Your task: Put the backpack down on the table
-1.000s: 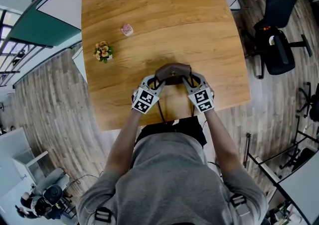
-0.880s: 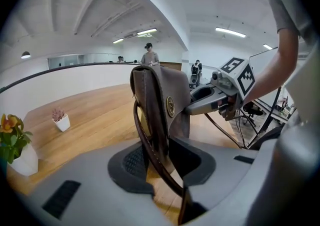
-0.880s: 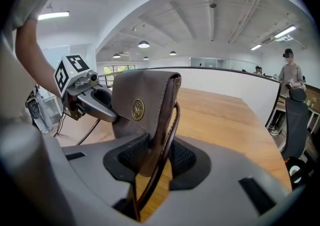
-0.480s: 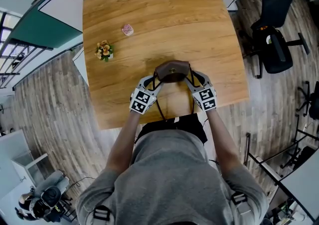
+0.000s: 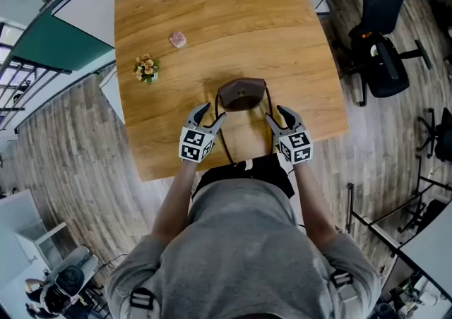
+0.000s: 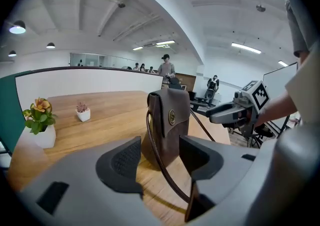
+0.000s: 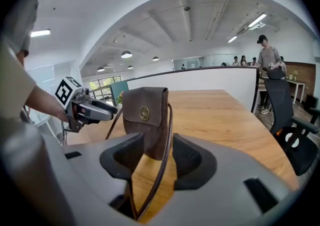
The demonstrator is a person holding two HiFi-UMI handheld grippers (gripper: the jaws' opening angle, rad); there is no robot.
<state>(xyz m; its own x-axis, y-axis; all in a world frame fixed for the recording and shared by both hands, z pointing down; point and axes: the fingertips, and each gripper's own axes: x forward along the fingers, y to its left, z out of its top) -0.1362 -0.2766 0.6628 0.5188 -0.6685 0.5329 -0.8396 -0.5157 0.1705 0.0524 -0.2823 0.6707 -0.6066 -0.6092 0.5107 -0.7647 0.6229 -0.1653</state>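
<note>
On the counter (image 5: 212, 21), backpack (image 5: 242, 94) stands upright just ahead, between my left gripper (image 5: 212, 113) and right gripper (image 5: 278, 114); jaws opening around loose straps (image 6: 166, 179).

Backpack (image 5: 241, 94): dark brown leather, plain, with a round brass-coloured badge on the flap. Strap (image 7: 163, 165): same dark brown. Desk (image 5: 212, 14): light honey wood, visible grain. Flower pot (image 5: 146, 70): orange-yellow blooms, green leaves, white pot. Smaller pot (image 5: 178, 40): pinkish plant, white pot. Floor (image 5: 63, 148): grey-brown plank pattern. Office chair (image 5: 385, 56): black. Divider (image 6: 90, 81) behind the desk: white, dark top edge. Panel (image 5: 56, 46) left of the desk: teal. Person's shirt (image 5: 240, 254): plain grey.
</note>
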